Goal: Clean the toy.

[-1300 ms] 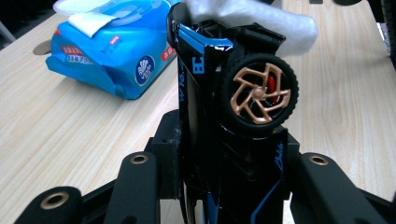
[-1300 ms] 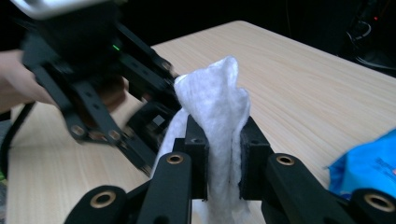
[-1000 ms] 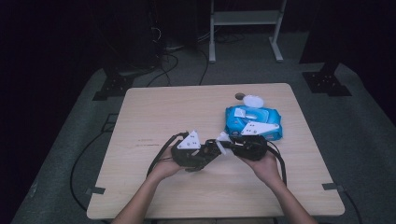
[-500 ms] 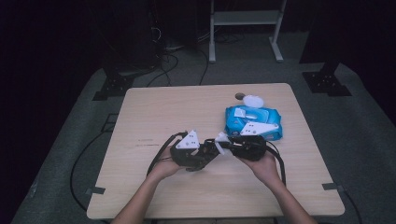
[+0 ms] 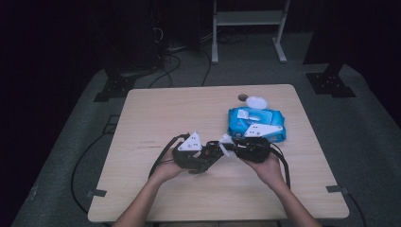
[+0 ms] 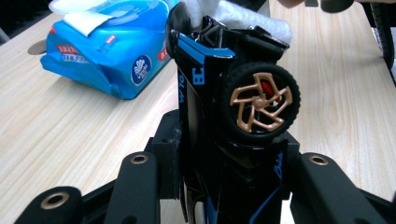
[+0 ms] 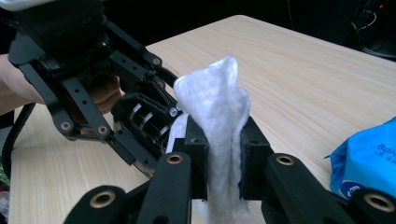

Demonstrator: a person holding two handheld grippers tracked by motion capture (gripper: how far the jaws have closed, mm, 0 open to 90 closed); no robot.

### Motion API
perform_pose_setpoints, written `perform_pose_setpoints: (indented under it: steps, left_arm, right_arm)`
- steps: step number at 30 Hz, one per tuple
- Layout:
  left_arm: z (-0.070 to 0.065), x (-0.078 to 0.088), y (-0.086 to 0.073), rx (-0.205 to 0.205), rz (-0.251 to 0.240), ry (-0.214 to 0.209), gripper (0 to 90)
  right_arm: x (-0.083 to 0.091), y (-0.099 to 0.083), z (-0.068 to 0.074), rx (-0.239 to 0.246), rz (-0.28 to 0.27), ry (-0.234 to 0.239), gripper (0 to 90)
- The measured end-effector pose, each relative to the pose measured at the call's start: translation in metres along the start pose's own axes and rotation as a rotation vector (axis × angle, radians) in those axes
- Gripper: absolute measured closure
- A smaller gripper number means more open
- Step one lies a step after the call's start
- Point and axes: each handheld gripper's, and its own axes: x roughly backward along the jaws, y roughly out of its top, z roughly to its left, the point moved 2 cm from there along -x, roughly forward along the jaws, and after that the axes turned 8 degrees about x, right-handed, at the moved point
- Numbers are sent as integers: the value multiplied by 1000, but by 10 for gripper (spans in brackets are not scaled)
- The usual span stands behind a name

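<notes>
Nothing had shifted since the earlier frames: both hands sat where they were, low over the near middle of the counter [image 5: 156, 113]. I had the left gripper [image 5: 208, 158] clenched on the toy car [image 6: 233, 116], its jaws pinching the black-and-blue body from both sides so it stood nose-up between them, one gold-spoked wheel facing the camera. That grip looked meant to steady the car and turn its upper end toward the other tool. The right gripper [image 7: 219, 172] was closed on a folded wet wipe [image 7: 217, 121], the white wad standing up from between its jaws and meeting the car's top, just ahead of the left jaws. I judged this as cleaning the car. The blue wipes pack [image 5: 257, 124] lay just beyond the right jaws, flap open, handy for another sheet.
</notes>
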Motion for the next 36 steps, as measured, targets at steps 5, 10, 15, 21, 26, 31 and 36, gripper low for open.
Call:
perform_pose_setpoints:
  steps: [5,10,15,21,26,31,36]
  left_arm:
    - [2,0,-2,5,9,0,572]
    - [2,-8,-6,8,45,8,572]
    - [3,-10,-5,8,44,2,572]
    - [10,-14,-3,32,59,11,572]
    - [19,-23,7,22,121,14,572]
    - [29,-34,13,37,167,-5,572]
    - [36,-49,17,28,248,-12,571]
  right_arm:
    - [-6,-13,-5,-30,46,8,767]
    - [-4,-7,-2,-26,18,15,768]
    - [-2,-3,1,-16,0,30,767]
    - [-9,-20,-13,-59,72,-2,767]
    - [-4,-18,-21,-75,51,-28,768]
    - [-5,-22,-26,-83,68,-41,768]
    - [-3,-28,-33,-102,78,-56,768]
